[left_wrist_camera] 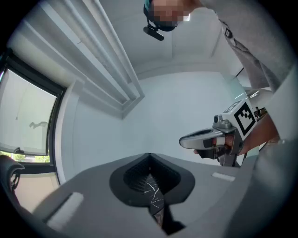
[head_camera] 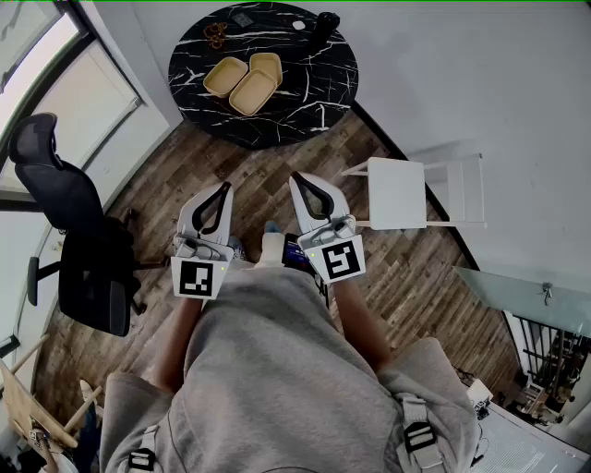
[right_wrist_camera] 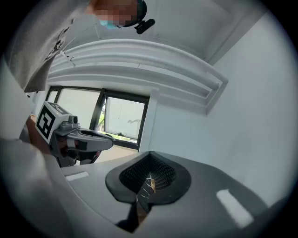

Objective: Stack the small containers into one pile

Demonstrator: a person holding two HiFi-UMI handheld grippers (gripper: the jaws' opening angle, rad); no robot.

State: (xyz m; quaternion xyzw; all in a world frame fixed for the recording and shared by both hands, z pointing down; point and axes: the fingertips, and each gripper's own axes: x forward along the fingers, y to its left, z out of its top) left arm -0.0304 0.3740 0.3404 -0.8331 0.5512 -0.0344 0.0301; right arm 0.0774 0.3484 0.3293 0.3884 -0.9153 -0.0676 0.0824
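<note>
Three tan small containers sit close together on a round black marble table (head_camera: 305,102), far ahead of me in the head view: one at the left (head_camera: 226,77), one behind (head_camera: 266,66) and one in front (head_camera: 253,92). My left gripper (head_camera: 224,188) and right gripper (head_camera: 295,179) are held close to my body over the wooden floor, well short of the table. Both are shut with nothing between the jaws. The left gripper view shows its own closed jaws (left_wrist_camera: 149,155) against a white wall, with the right gripper (left_wrist_camera: 186,141) beside it. In the right gripper view the closed jaws (right_wrist_camera: 150,154) face a window.
A black office chair (head_camera: 74,240) stands at my left and a white chair (head_camera: 397,192) at my right, both on the wooden floor. A dark object (head_camera: 325,23) and a brown item (head_camera: 216,35) lie at the table's far edge. A glass surface (head_camera: 536,296) is at the right.
</note>
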